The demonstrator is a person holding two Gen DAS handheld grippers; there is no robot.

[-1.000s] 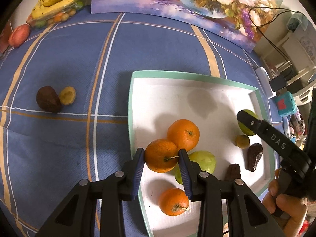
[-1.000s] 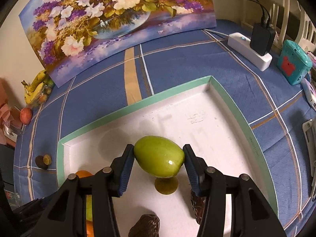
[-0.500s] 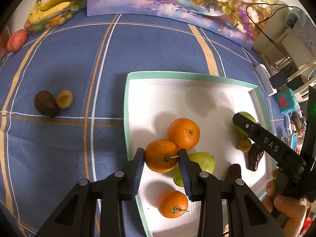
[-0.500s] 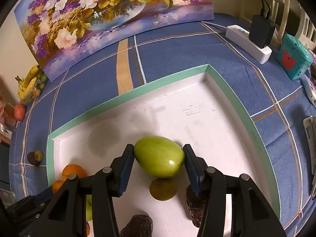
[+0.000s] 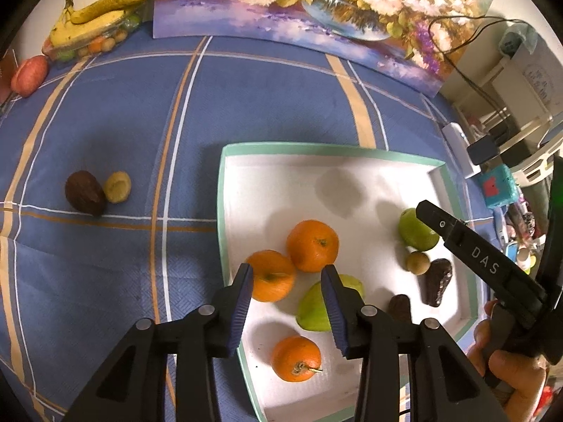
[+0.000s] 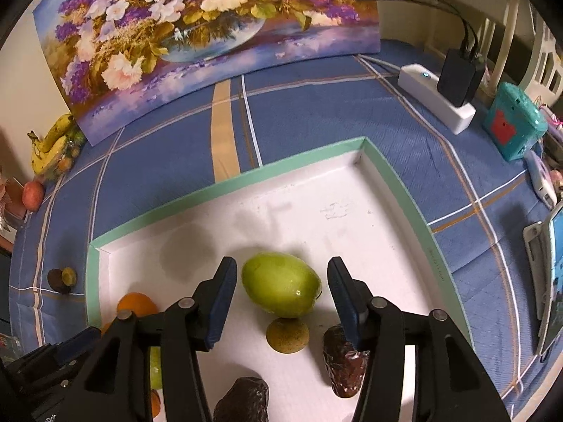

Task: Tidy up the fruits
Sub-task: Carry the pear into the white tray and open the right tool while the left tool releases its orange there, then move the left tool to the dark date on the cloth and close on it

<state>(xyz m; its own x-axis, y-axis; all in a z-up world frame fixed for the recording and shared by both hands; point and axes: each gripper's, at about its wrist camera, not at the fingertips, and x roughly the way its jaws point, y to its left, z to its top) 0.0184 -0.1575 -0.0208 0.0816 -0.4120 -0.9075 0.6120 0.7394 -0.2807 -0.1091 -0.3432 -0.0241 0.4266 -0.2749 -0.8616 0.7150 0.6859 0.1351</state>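
Both grippers hang over the white tray (image 5: 225,211), jaws apart, neither holding anything. Left gripper (image 5: 286,302): fingers spread wide, one orange (image 5: 272,279) sits on the tray floor btwn them but hard against the left finger, w/ clear gap to the right one; a 2nd orange (image 5: 312,245) just beyond and touching it, a 3rd (image 5: 296,358) lower down nearer the camera, and a green fruit (image 5: 315,307) partly hidden behind the right finger. Right gripper (image 6: 279,297): also wide, straddling the green mango-like fruit (image 6: 281,288), which looks to be resting on the tray w/ daylight on both sides, though contact w/ the floor is hard to confirm from this angle. Its long axis runs roughly across the jaw gap, left-to-right, so closing now would squeeze it end-on. Just below it a small round brown fruit (image 6: 288,334), and two dark wrinkled pieces (image 6: 346,362) (image 6: 242,401) nearby. The relation that matters for what's left: the dark fruit (image 5: 85,192) and small yellow one (image 5: 118,187) lie out on the blue cloth (image 5: 105,123), well apart from the tray on the left gripper's side, so the left hand is prob. the nearer for fetching them. Bananas (image 5: 95,14) and a red fruit (image 5: 30,75) sit at the far edge.
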